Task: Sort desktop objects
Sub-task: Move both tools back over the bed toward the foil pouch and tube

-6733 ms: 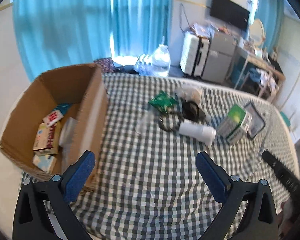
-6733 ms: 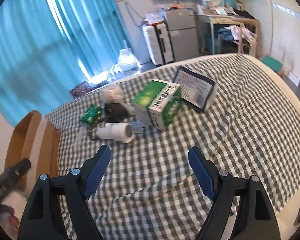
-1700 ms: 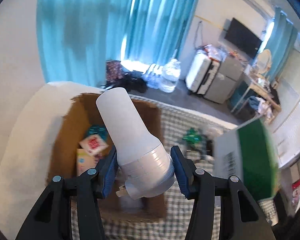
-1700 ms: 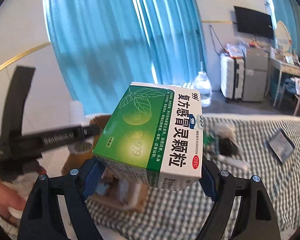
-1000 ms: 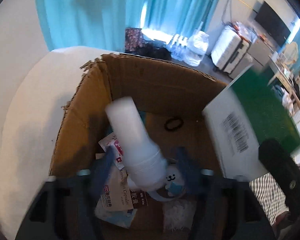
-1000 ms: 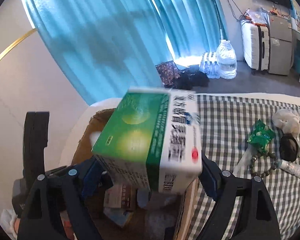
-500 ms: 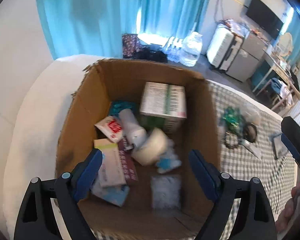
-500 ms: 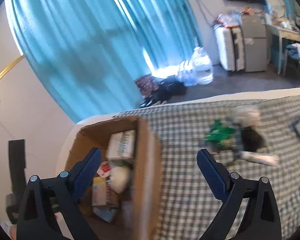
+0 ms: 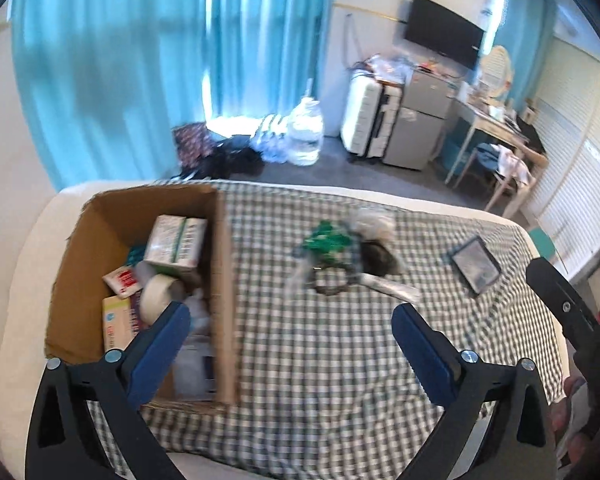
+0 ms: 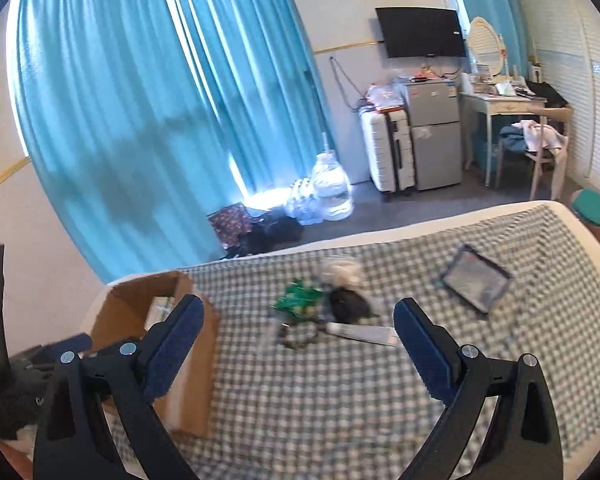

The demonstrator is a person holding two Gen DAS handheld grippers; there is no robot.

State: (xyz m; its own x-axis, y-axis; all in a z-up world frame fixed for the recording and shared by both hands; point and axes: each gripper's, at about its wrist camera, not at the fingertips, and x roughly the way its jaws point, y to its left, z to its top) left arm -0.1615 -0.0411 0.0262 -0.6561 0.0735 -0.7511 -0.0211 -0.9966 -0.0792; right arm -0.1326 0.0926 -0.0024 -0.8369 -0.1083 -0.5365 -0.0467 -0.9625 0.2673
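We see the cardboard box (image 9: 100,240) at the left of the left wrist view, open-topped and brown, sitting on the green-and-white checked cloth (image 9: 320,360). Inside it we count one green-and-white medicine carton (image 9: 175,245) toward the back, one white bottle (image 9: 160,294) lying on its side below it, one red-and-white sachet (image 9: 122,280) and one flat packet (image 9: 114,322) by the left wall (the rest down there is too blurred to name). At the centre of the frame, well apart from the box, lies a small cluster: one green packet (image 9: 325,240), one dark object (image 9: 380,258), one pale crumpled thing (image 9: 374,224), one bead ring (image 9: 332,282) and one white tube (image 9: 388,286). One dark-framed tablet (image 9: 475,265) lies alone at the right.

The left gripper (image 9: 290,350) has its jaws opening with nothing between them. The right gripper (image 10: 298,346) stands wide apart and empty too, above the cloth.
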